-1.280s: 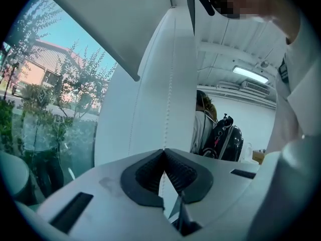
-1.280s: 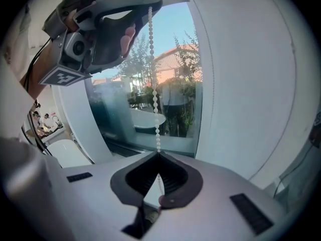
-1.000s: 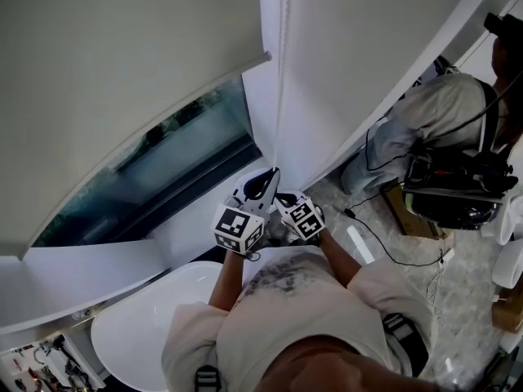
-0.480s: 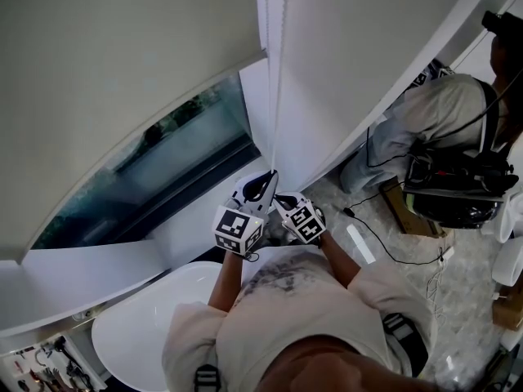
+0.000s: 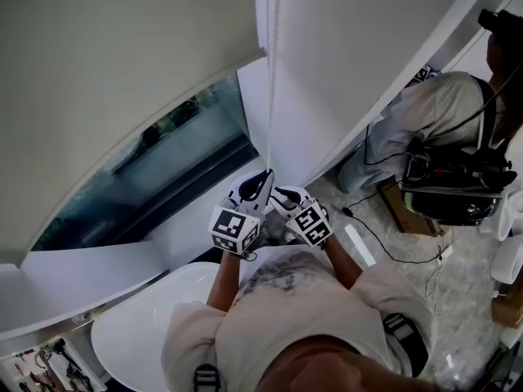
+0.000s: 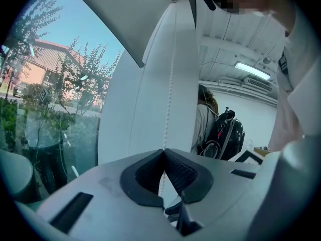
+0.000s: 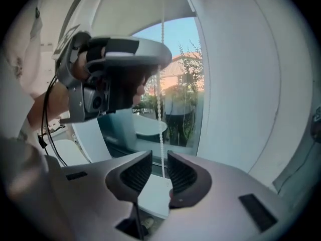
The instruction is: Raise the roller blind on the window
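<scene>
The grey roller blind (image 5: 122, 72) covers the upper part of the window, and its bottom bar (image 5: 167, 104) runs slantwise above the glass. A white bead chain (image 5: 270, 96) hangs down beside the frame. My left gripper (image 5: 265, 176) is shut on that chain. In the left gripper view the beads (image 6: 171, 84) rise straight from the closed pads of the left gripper (image 6: 163, 150). My right gripper (image 5: 283, 194) sits just below and to the right. It stands open in the right gripper view (image 7: 159, 157), with the chain (image 7: 160, 109) hanging free between its pads.
Bare window glass (image 5: 155, 170) shows below the blind. A white tub (image 5: 147, 317) stands under my arms. A white wall panel (image 5: 351, 64) rises right of the chain. A person with a dark backpack (image 5: 449, 186) crouches at the right, with cables (image 5: 384, 243) on the floor.
The right gripper has slid slightly down and to the right. The left gripper stays closed on the chain. The blind's bottom bar has barely shifted.
</scene>
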